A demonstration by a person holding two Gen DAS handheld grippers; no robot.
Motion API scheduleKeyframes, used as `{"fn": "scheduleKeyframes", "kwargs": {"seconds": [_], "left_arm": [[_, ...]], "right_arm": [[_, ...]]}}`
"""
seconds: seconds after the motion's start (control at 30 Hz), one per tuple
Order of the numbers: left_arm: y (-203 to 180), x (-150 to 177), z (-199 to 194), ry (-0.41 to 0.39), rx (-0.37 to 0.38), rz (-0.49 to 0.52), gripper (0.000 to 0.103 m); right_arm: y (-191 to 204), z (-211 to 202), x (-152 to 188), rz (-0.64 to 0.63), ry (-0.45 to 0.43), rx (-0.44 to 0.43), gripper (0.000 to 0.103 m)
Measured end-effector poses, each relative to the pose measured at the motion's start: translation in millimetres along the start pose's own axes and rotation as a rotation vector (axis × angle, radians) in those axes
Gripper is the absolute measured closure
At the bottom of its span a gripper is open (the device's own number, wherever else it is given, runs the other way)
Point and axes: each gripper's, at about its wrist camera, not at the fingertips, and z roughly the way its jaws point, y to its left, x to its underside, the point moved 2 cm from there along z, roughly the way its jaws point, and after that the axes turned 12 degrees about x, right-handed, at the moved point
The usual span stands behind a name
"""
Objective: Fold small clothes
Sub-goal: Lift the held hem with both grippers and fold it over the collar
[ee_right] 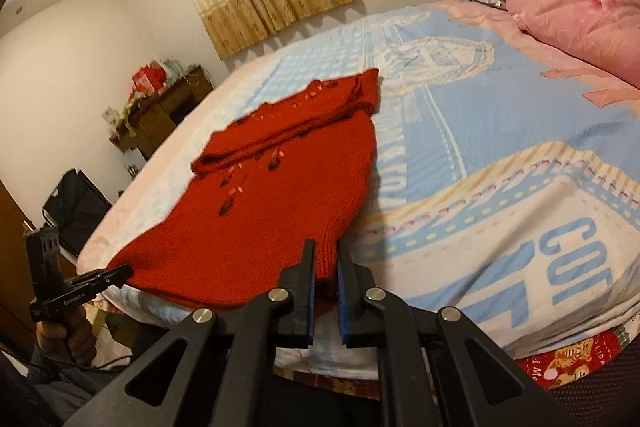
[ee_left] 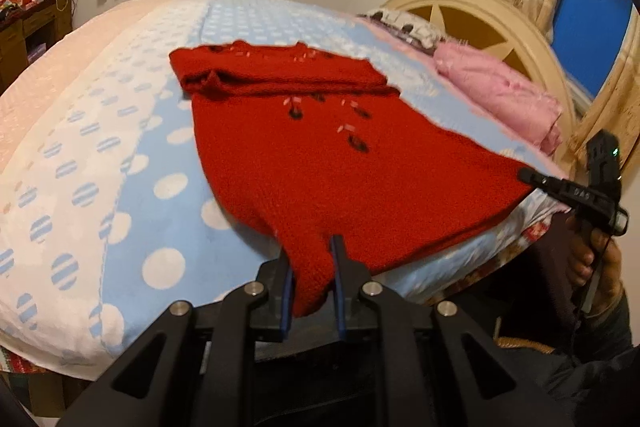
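Presently listed: one red knitted sweater (ee_left: 320,163), laid flat on the blue dotted blanket (ee_left: 120,155) of a bed, sleeves already turned across the chest and hem hanging at the near edge, where both tools can reach it. Left gripper (ee_left: 313,267) is clamped on one bottom corner, right gripper (ee_right: 325,267) on the other, evidently so the hem can be lifted evenly and carried toward the collar. Pink pillow (ee_right: 580,23) lies well apart, by the headboard (ee_left: 480,15).

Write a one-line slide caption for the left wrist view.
Left gripper shut on the near hem of a red knitted sweater spread on a polka-dot bedspread.
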Motion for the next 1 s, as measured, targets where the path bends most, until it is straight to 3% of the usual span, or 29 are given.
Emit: {"fn": "scheduleKeyframes", "kwargs": {"seconds": [0.4, 0.7, 1.0], "left_arm": [[12, -41, -16, -0.070, 0.040, -0.004, 0.087], [25, -91, -9, -0.082, 0.050, 0.016, 0.088], [65, -148, 1, -0.118, 0.073, -0.066, 0.088]], "right_arm": [[11, -6, -44, 0.026, -0.088, -0.033, 0.095], [34, 8, -106, 0.020, -0.141, -0.054, 0.095], [60, 41, -173, -0.005, -0.154, -0.056, 0.095]]}}
